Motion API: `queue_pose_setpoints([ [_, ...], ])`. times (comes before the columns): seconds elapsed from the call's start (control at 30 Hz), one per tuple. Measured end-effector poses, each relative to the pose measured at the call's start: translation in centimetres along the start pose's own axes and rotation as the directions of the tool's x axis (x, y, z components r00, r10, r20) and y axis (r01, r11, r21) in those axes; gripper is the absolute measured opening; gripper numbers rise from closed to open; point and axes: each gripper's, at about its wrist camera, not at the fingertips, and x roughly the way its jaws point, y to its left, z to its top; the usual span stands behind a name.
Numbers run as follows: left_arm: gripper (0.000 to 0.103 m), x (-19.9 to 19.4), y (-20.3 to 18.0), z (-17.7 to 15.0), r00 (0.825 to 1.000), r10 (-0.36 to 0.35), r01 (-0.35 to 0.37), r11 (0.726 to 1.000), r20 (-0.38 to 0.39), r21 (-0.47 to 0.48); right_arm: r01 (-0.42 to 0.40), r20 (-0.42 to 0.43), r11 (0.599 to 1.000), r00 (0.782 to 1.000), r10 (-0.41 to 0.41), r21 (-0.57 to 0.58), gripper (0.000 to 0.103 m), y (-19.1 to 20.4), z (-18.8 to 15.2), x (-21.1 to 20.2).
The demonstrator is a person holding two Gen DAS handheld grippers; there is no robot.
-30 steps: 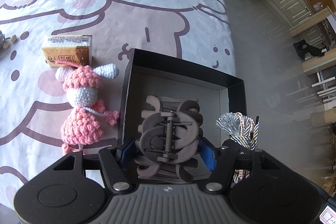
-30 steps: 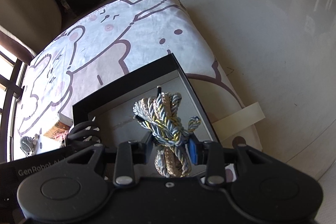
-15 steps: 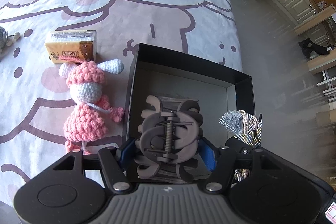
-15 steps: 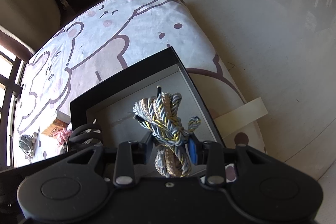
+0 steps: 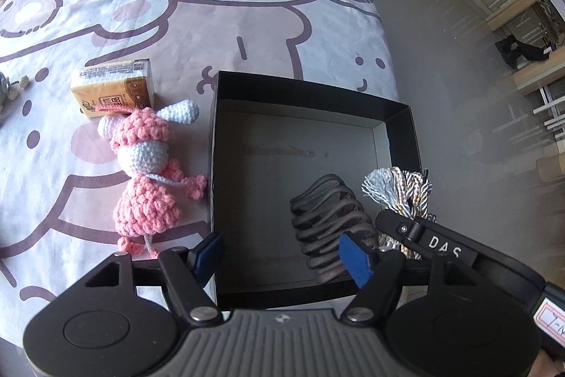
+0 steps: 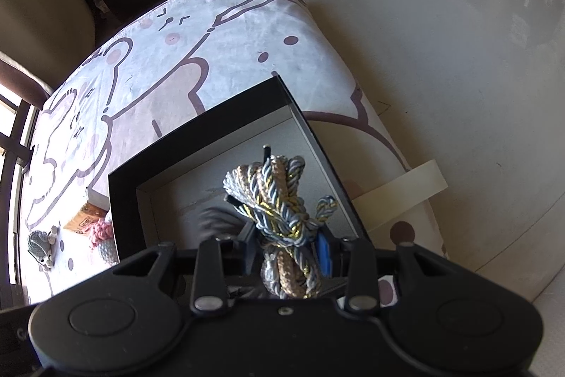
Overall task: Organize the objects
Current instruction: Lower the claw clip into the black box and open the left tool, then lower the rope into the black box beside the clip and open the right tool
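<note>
A bed (image 5: 247,23) carries everything, covered by a white sheet (image 6: 226,23) printed with large pink cartoon animals outlined in dark purple. Near its floor-side edge sits an open black box (image 5: 310,94), shallow, with a grey bottom. Just beside the box's left wall lies a pink crochet doll (image 5: 148,179) with a white face and pale blue ears, stretched lengthwise along the wall. Touching the doll's head is a tan tissue pack (image 5: 113,89). Well apart, at the sheet's far left edge, lies a small grey toy (image 6: 40,244). A pale strip (image 6: 402,193) shows from under the sheet by the box's right side.
</note>
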Motion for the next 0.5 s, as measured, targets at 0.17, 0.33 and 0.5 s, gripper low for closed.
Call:
queue_pose_setpoints([
  [0.17, 0.072, -1.0, -1.0, -0.2, 0.999, 0.019, -0.021, 0.995, 0.028, 0.095, 0.006, -0.003, 1.000, 1.000, -0.006, 0.010, 0.035, -0.3, -0.1, 0.2],
  [0.33, 0.072, -1.6, -0.8, 0.3, 0.998, 0.023, -0.029, 0.993, 0.053, 0.117, 0.013, -0.008, 1.000, 1.000, -0.013, -0.004, 0.035, -0.1, -0.1, 0.3],
  [0.5, 0.072, -2.0, -0.1, 0.9, 0.998, 0.020, -0.025, 0.996, 0.054, 0.090, 0.031, 0.006, 0.999, 0.999, -0.031, -0.019, 0.035, 0.2, 0.1, -0.2],
])
